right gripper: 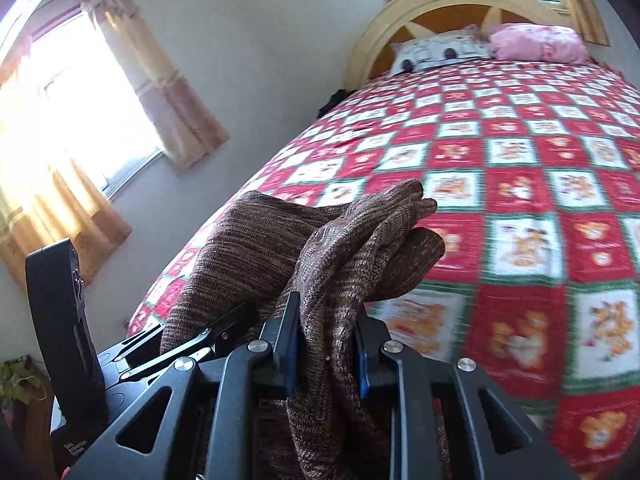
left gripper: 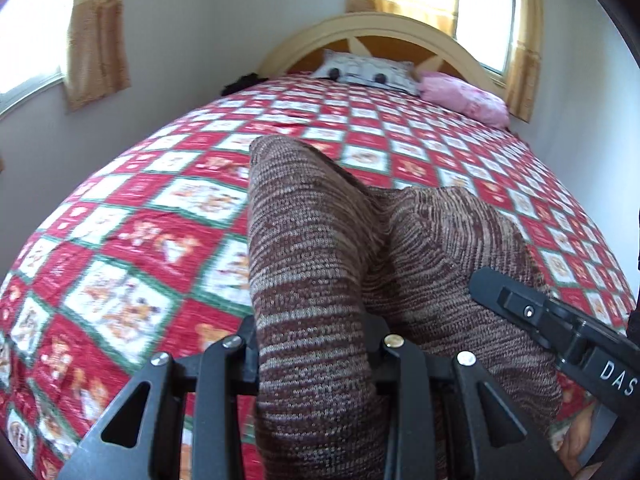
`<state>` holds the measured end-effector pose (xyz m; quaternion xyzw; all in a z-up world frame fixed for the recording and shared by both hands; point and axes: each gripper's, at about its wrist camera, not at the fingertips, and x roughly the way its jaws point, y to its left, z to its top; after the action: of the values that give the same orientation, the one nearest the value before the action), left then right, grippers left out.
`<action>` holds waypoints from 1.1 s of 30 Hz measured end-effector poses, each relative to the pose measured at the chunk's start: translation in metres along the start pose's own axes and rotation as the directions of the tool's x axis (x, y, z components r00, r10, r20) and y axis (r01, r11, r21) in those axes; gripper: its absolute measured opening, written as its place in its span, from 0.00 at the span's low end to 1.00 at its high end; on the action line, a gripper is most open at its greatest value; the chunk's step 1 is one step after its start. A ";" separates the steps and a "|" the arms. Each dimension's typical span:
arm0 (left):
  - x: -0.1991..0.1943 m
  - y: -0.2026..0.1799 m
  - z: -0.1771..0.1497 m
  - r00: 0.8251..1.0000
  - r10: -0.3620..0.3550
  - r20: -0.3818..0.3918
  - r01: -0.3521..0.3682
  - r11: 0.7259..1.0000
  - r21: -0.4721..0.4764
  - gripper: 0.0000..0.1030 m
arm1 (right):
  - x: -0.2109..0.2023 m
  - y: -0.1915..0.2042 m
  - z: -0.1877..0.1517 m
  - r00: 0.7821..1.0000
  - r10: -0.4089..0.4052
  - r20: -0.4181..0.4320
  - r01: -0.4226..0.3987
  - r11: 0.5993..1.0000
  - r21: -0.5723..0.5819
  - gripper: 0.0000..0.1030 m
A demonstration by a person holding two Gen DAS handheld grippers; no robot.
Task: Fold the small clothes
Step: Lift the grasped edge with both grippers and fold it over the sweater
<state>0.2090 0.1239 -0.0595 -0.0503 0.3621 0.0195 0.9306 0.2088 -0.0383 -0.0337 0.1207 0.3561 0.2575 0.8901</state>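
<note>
A brown and beige striped knit garment (left gripper: pixel 316 240) hangs between both grippers above the bed. My left gripper (left gripper: pixel 316 344) is shut on one edge of it, and the cloth stands up in front of the camera. My right gripper (right gripper: pixel 328 340) is shut on a bunched part of the same garment (right gripper: pixel 360 240). The right gripper's body (left gripper: pixel 560 320) shows at the lower right of the left wrist view. The left gripper's body (right gripper: pixel 64 332) shows at the lower left of the right wrist view. The garment's lower part is hidden below both cameras.
The bed carries a red, white and green checked quilt (left gripper: pixel 140 220) with bear prints. A white cat pillow (left gripper: pixel 368 68) and a pink pillow (left gripper: pixel 464 96) lie against the cream headboard (left gripper: pixel 380 28). Curtained windows (right gripper: pixel 80 92) flank the bed. A dark item (left gripper: pixel 244 82) sits at the bed's far left corner.
</note>
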 end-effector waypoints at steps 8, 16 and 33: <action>0.021 0.049 0.006 0.993 0.115 0.018 -0.114 0.993 -0.028 0.32 | 0.061 0.035 0.001 0.997 0.072 -0.016 -0.073 0.995 -0.062 0.22; 0.052 0.087 -0.016 0.996 0.010 -0.094 -0.027 0.984 -0.174 0.40 | 0.114 0.014 -0.020 0.992 0.004 -0.124 -0.011 0.999 -0.049 0.22; -0.011 0.116 -0.052 0.954 -0.295 -0.061 0.265 0.918 -0.294 0.66 | 0.039 -0.017 -0.041 0.985 0.144 -0.092 -0.130 0.982 0.137 0.61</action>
<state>0.1582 0.2336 -0.0995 -0.2347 0.3924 -0.0651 0.8870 0.2103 -0.0302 -0.0922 0.1898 0.4079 0.3000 0.8412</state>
